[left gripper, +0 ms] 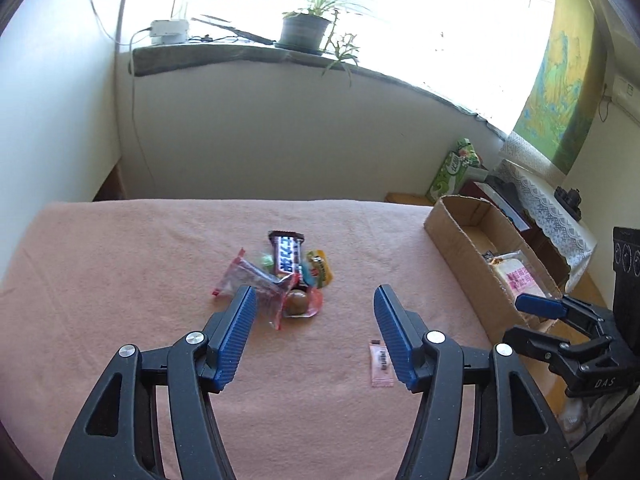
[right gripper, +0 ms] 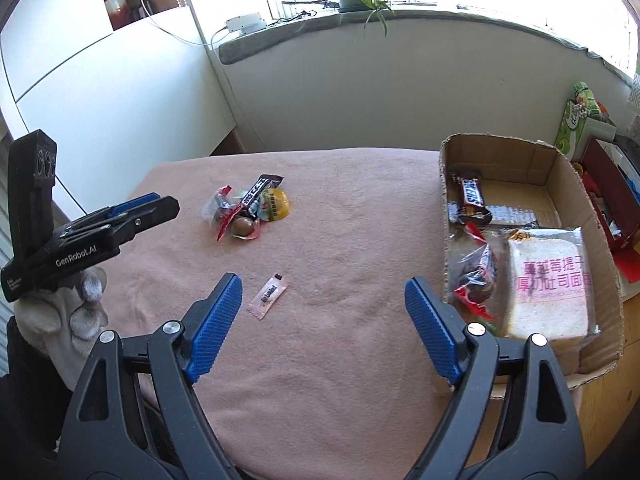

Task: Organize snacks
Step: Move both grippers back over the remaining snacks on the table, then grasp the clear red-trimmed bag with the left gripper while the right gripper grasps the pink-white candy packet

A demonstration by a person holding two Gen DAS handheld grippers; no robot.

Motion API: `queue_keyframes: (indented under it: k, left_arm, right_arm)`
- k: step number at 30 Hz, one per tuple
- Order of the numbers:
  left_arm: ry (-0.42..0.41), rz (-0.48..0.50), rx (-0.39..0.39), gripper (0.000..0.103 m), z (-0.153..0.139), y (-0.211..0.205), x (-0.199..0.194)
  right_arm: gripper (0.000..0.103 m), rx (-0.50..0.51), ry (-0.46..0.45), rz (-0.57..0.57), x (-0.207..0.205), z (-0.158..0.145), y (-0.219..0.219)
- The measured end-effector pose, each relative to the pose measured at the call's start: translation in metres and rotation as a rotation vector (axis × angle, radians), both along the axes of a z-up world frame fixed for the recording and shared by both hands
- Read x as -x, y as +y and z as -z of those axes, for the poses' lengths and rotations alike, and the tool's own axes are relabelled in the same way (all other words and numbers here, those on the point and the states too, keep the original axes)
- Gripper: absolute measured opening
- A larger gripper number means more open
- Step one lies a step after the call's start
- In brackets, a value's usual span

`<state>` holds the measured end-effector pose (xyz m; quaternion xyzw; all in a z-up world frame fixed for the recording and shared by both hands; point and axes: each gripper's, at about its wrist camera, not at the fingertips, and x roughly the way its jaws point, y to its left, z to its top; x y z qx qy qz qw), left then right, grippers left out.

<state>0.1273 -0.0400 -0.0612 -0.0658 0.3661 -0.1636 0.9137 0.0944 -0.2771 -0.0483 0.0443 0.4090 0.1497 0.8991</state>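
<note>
A small pile of snacks lies mid-table on the pink cloth (left gripper: 120, 264): a dark chocolate bar (left gripper: 286, 254), a clear red-edged packet (left gripper: 251, 283), a yellow candy (left gripper: 321, 267) and a brown round sweet (left gripper: 297, 303). The pile shows in the right wrist view too (right gripper: 249, 208). A pink sachet (left gripper: 380, 363) (right gripper: 268, 295) lies alone nearer me. My left gripper (left gripper: 315, 300) is open and empty just short of the pile. My right gripper (right gripper: 323, 292) is open and empty beside the cardboard box (right gripper: 448, 152), which holds a chocolate bar (right gripper: 470, 196), a bread pack (right gripper: 548, 284) and a clear packet (right gripper: 476, 276).
The box (left gripper: 452, 240) sits at the table's right edge. Behind it are a green carton (left gripper: 452, 172), a red box (right gripper: 608, 196) and a lace-covered shelf (left gripper: 548, 204). A windowsill with a potted plant (left gripper: 306, 30) runs along the back wall.
</note>
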Motion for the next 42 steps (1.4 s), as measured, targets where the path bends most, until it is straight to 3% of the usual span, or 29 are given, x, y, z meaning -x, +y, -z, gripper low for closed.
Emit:
queue_keyframes:
  k: [6,10,13,19,25,33,37,42]
  left_arm:
    - [0.095,-0.059,0.036,0.062,0.025,0.026,-0.014]
    - [0.156,-0.084,0.095,0.062,0.037,0.033,-0.026]
    - [0.19,-0.104,0.15,0.062,0.044,0.037,-0.038]
    - [0.254,-0.137,0.192,0.062,0.058,0.034,-0.064]
    - [0.282,-0.162,0.176,0.062,0.069,0.03,-0.078]
    - [0.257,-0.144,0.087,0.062,0.076,0.02,-0.083]
    - [0.224,-0.143,0.038,0.045,0.075,0.021,-0.081]
    - [0.197,-0.142,0.009,0.041,0.075,0.027,-0.079]
  right_arm:
    - [0.085,-0.031,0.073,-0.036,-0.005,0.04,0.037]
    - [0.066,-0.041,0.128,-0.034,-0.014,0.065,0.05]
    - [0.059,-0.046,0.172,-0.022,-0.019,0.078,0.055]
    - [0.058,0.002,0.155,-0.028,-0.023,0.082,0.069]
    - [0.052,0.078,0.128,-0.045,-0.027,0.084,0.083]
    - [0.045,0.181,0.09,-0.075,-0.03,0.089,0.1]
    - [0.033,0.191,0.09,-0.079,-0.033,0.089,0.096]
    - [0.022,0.189,0.093,-0.083,-0.035,0.087,0.086]
